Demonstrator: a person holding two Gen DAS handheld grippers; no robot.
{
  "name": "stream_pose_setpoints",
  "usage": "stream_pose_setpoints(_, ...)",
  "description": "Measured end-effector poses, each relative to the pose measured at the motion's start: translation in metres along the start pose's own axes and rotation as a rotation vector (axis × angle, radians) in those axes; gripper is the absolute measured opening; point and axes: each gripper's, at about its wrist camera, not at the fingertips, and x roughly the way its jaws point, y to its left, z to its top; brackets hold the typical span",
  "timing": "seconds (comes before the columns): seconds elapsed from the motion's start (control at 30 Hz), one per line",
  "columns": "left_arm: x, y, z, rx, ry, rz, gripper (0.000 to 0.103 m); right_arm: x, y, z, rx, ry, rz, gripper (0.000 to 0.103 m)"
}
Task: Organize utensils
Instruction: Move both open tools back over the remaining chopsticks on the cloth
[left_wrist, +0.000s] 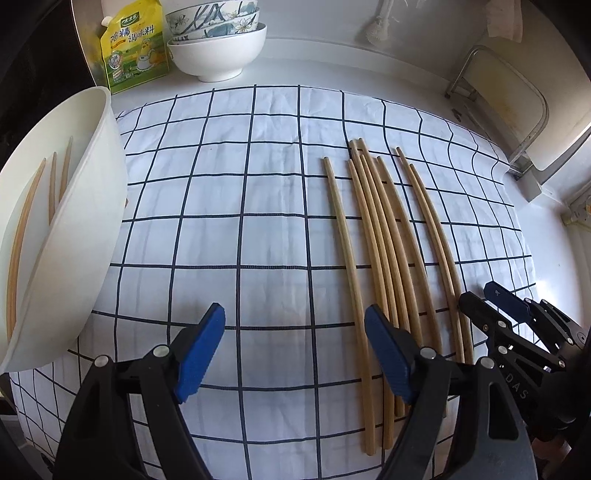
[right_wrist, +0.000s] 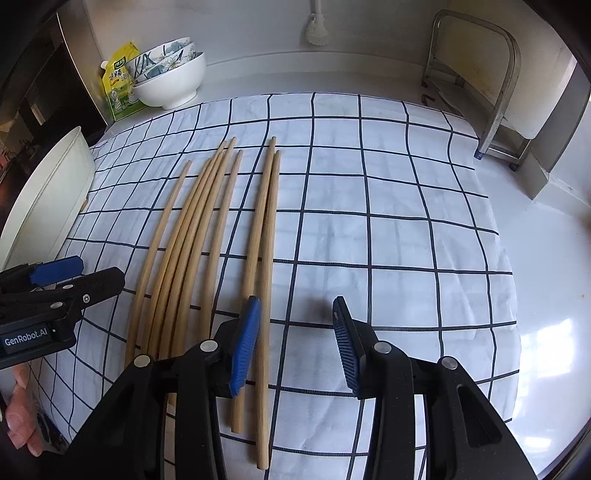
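Wooden round chopsticks (left_wrist: 373, 266) lie on checked cloth (left_wrist: 229, 206); both hand-held grippers (left_wrist: 295, 350) (right_wrist: 295, 343) spread, empty.

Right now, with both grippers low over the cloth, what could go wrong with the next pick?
1. The chopsticks lie packed, some touching or crossing, so fingers closing there may catch several or roll neighbours aside.
2. The left gripper and right gripper are close together over the same bundle and could bump.
3. The white container, already holding chopsticks, leans tilted at the cloth's left edge; a knock could tip it.
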Motion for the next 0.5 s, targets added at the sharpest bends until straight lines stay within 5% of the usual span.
stream_pose_setpoints(0.5, 0.016, -0.013, -0.003, 0.025, -0.016, 0.046, 0.078, -0.005, -0.024, 0.0, 0.017, -0.01, -0.021, 0.038)
